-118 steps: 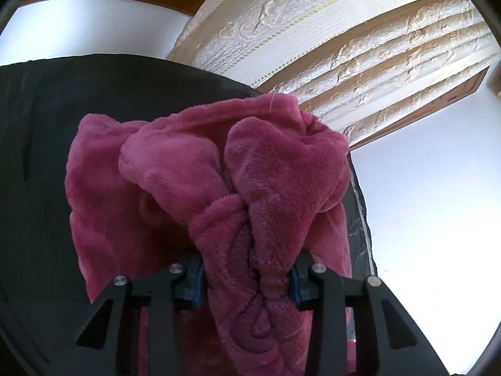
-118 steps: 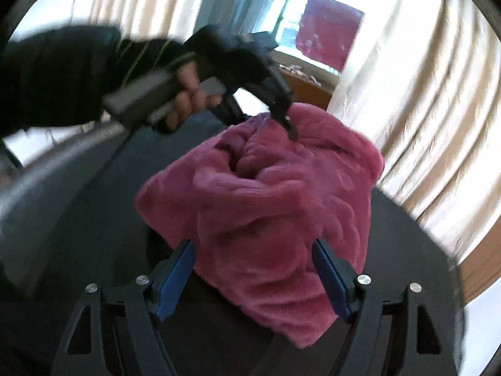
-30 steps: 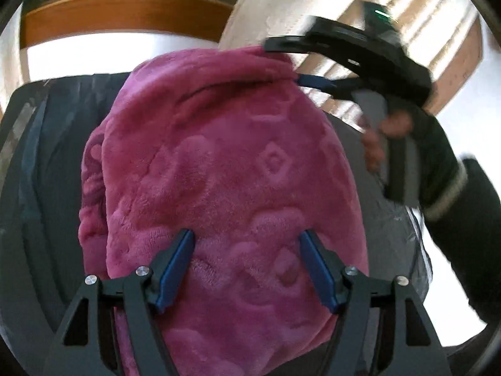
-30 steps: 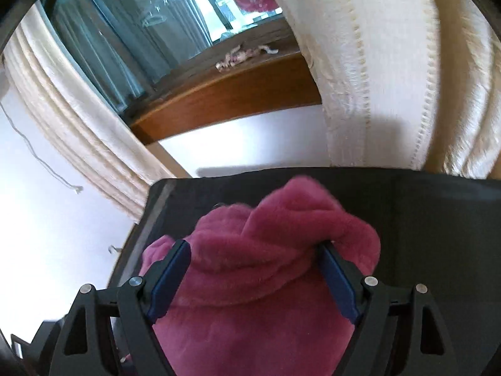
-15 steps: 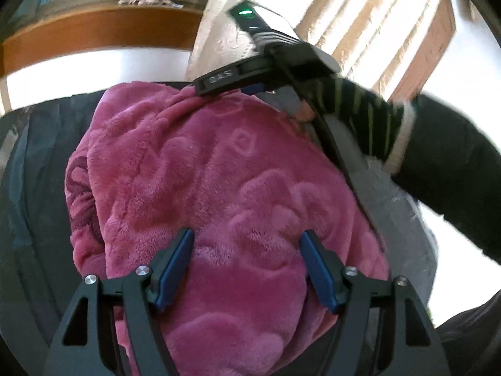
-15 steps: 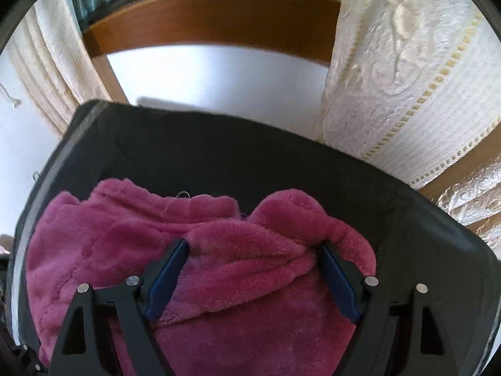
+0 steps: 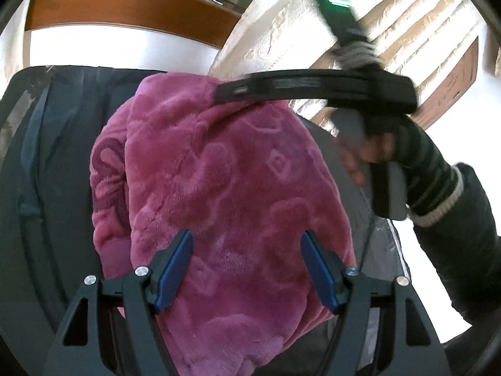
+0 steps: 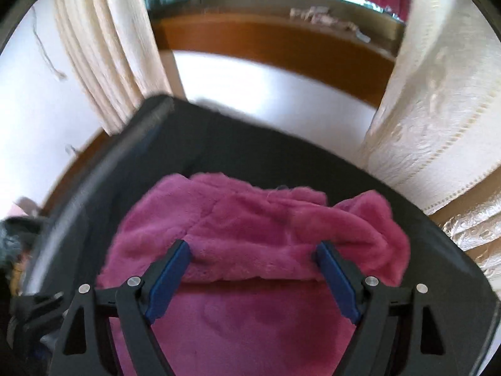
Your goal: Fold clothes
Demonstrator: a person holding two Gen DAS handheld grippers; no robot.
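A home room: cream curtains (image 8: 109, 62) and wooden windowsill (image 8: 266, 40).

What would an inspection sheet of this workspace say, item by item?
Surface: dark table, wrinkled black covering, pale strip along its right edge.
Job's things: one magenta fleece garment bunched in a mound on the table; embossed pattern faces up.
Clutter: nothing seen on the table besides the garment.
Grippers: left gripper open, blue pads over the near part of the garment; right gripper open, at the garment's far folded edge; a hand holds its handle.
Cables: thin dark cable hanging below the right gripper's handle.
Surroundings: cream curtains, wooden window sill, white wall.
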